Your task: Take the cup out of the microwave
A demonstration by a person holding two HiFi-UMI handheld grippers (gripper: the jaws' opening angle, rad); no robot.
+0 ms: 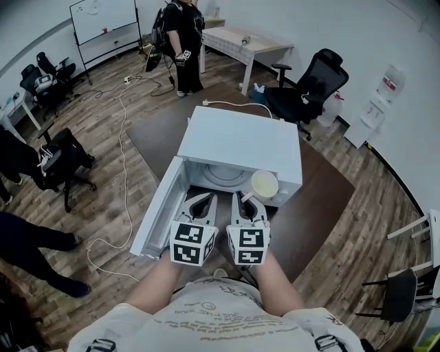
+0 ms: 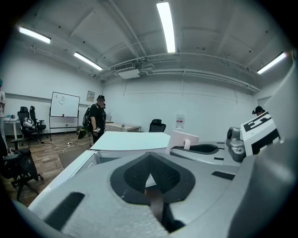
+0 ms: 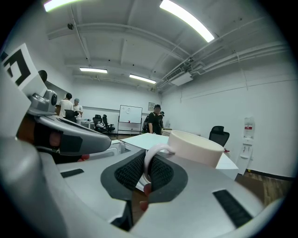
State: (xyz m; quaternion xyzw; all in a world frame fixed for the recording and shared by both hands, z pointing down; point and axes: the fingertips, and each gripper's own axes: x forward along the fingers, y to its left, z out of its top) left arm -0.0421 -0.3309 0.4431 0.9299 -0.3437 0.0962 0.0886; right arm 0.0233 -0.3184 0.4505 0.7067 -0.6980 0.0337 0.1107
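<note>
A white microwave [image 1: 240,141] stands on a brown surface, its door [image 1: 157,210] swung open to the left. A cream cup [image 1: 265,184] hangs level with the oven's front right edge, just outside the opening. My right gripper [image 1: 246,198] is shut on the cup's handle; in the right gripper view the handle loop [image 3: 151,153] sits pinched between the black pads and the cup body [image 3: 195,148] juts out to the right. My left gripper [image 1: 201,199] hovers beside it in front of the opening, pads together with nothing between them [image 2: 149,163].
A person [image 1: 182,41] stands at the back by a whiteboard [image 1: 103,17] and a light table [image 1: 244,42]. Office chairs [image 1: 309,86] stand behind the microwave and at the left. A white cable [image 1: 124,172] trails over the wooden floor. A dark chair [image 1: 399,292] is at the right.
</note>
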